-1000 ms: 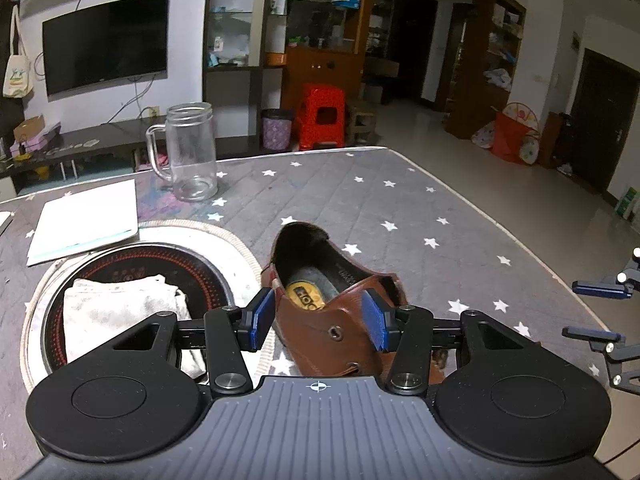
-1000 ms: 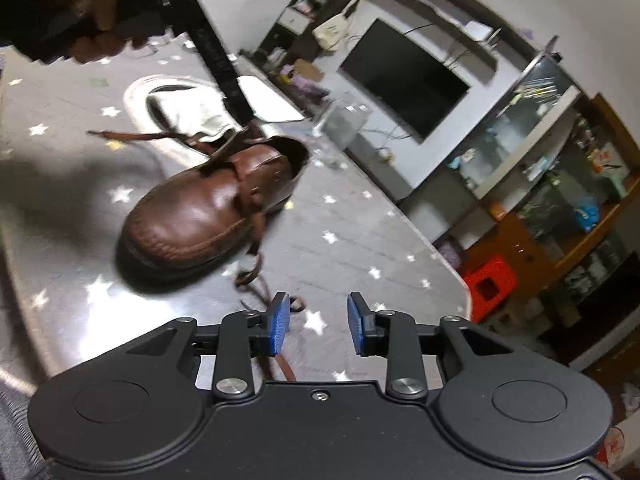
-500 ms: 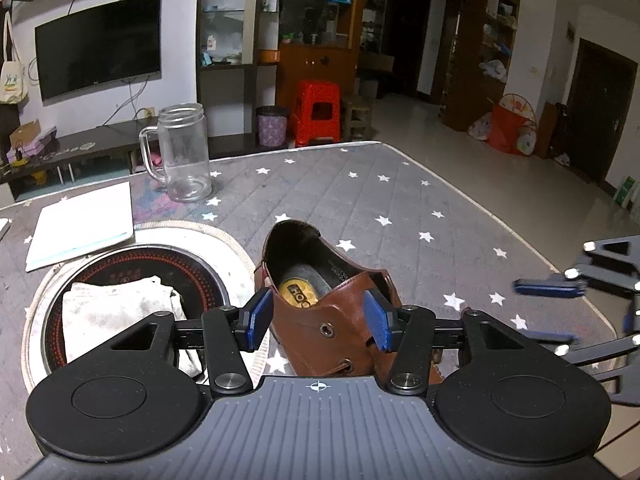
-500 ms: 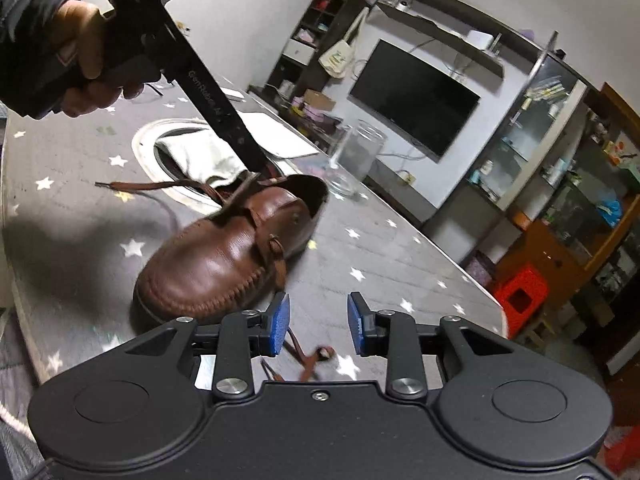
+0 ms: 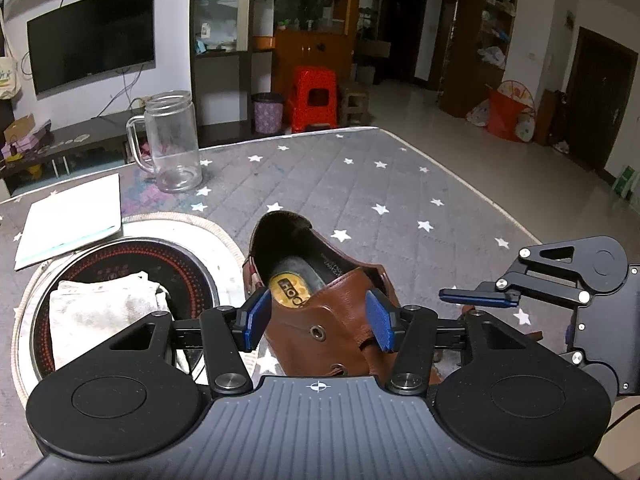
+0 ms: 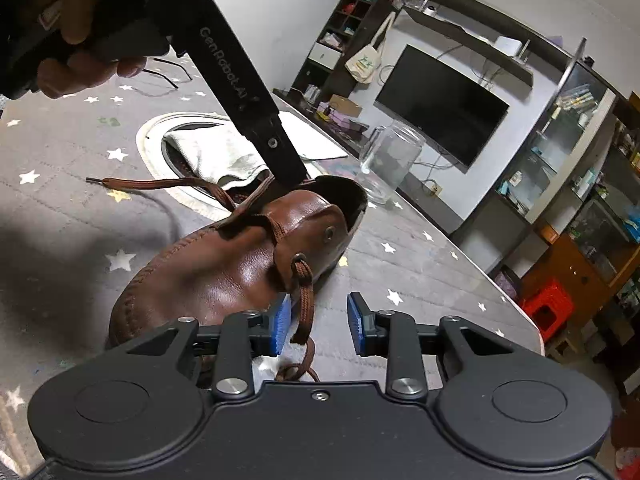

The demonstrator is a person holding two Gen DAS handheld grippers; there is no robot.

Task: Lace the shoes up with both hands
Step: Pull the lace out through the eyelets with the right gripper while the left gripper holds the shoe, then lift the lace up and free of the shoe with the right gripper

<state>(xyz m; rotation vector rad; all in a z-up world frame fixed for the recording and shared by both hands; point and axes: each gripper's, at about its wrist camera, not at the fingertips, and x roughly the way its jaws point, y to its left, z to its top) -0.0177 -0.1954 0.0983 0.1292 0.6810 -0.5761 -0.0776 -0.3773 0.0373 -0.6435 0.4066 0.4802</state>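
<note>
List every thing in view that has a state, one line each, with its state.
left gripper: straddling the shoe's tongue, pads not clearly pressing.
right gripper: open, lace hanging between its pads.
shoe: upright on the table, unlaced at the top eyelets.
lace: loose, through a lower eyelet; the other end lies on the table.
glass jar: upright, empty, no lid.
cloth: crumpled on the round mat.
television: off.

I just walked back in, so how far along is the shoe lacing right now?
Done: the lace crosses the brown shoe once, through the lower eyelets. In hand: left gripper brackets the shoe's tongue; right gripper is open around the hanging lace end. Left: the upper eyelet is empty, nothing tied.
</note>
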